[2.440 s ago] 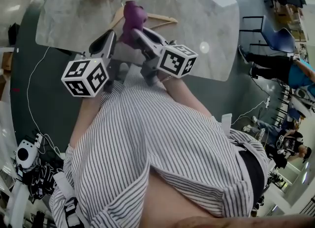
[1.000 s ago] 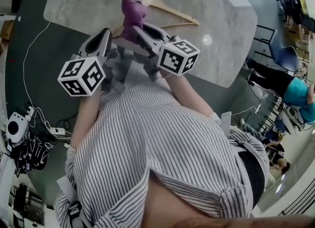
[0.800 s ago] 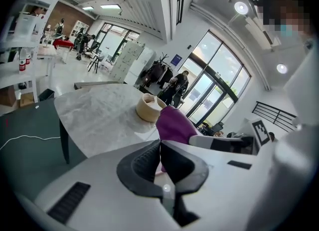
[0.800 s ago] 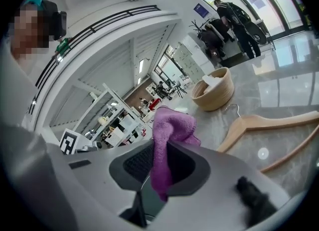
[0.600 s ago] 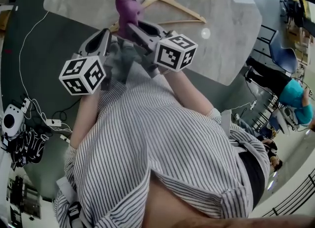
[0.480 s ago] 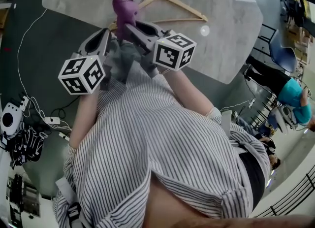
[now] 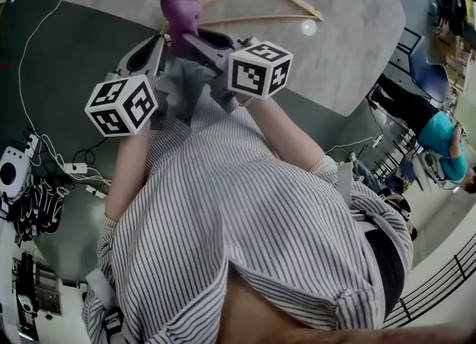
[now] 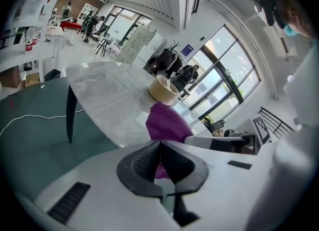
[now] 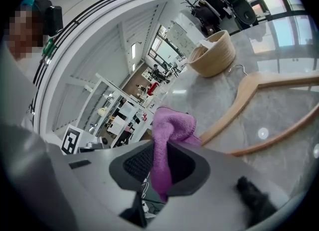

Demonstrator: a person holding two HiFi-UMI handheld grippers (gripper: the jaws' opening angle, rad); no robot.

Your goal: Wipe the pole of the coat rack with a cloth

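The right gripper (image 9: 162, 167) was clamped on a crumpled purple terry cloth (image 9: 172, 125), held over the grey marble table (image 7: 357, 30) near a pale wooden hanger (image 9: 249, 95). The left gripper (image 8: 160, 145) sat just beside it, its jaws pressed together with nothing between them. Only the gripper views showed a round woven basket (image 9: 214, 53), seemingly farther along the table.

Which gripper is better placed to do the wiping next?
Right. The right gripper is shut on the purple cloth, ready to wipe. The left gripper is shut with nothing between its jaws.
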